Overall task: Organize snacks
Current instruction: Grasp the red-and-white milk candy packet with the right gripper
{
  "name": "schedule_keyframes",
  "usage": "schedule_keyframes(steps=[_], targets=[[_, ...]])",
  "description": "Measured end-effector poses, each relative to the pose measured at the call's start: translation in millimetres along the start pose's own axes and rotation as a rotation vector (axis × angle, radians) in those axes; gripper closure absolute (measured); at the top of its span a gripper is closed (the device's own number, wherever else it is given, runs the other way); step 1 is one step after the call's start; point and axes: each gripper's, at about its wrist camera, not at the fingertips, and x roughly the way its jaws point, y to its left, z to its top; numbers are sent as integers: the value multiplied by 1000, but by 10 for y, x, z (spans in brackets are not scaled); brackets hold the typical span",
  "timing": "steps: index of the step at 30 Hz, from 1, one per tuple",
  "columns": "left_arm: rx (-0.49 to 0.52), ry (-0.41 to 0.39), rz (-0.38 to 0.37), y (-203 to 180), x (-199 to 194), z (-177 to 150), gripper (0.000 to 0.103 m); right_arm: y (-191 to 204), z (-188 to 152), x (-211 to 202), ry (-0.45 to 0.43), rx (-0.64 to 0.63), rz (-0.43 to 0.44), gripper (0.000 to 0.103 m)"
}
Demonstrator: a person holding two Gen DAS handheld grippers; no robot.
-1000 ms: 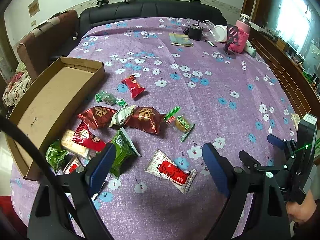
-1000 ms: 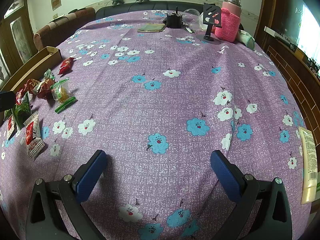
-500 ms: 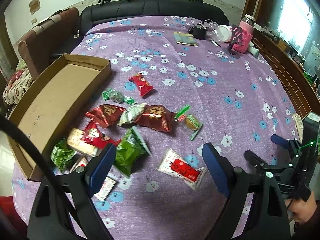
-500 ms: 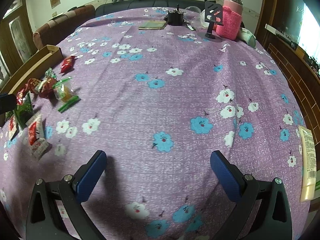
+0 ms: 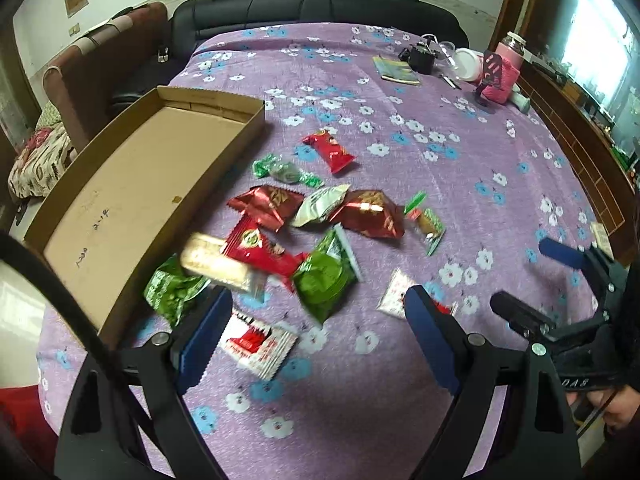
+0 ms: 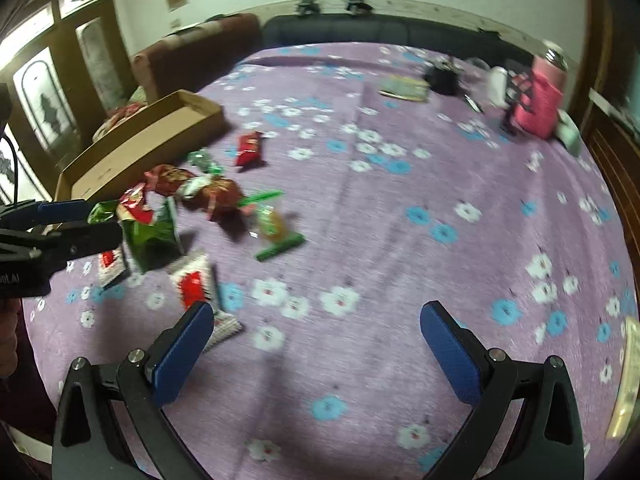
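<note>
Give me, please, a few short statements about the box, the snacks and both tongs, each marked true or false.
1. The cardboard box holds no snacks. True.
2. The left tongs grip a green packet. False: they are open, holding nothing.
3. The red packet lies apart from the main pile. True.
4. The right tongs are shut. False: they are open.
5. The pink bottle stands inside the box. False: it stands at the table's far side.
</note>
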Motion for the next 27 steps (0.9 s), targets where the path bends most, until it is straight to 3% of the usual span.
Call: schedule_keyframes(steps=[16, 26, 27], targets=[[-22, 10, 12, 17, 54, 10, 15, 66, 43, 42, 19, -26, 23, 1], [-4, 40, 31, 311, -45, -106, 15, 452, 134, 216, 58, -144, 133, 2], [5, 47, 34, 351, -57, -139, 15, 495, 141, 269, 69, -160, 137, 7]])
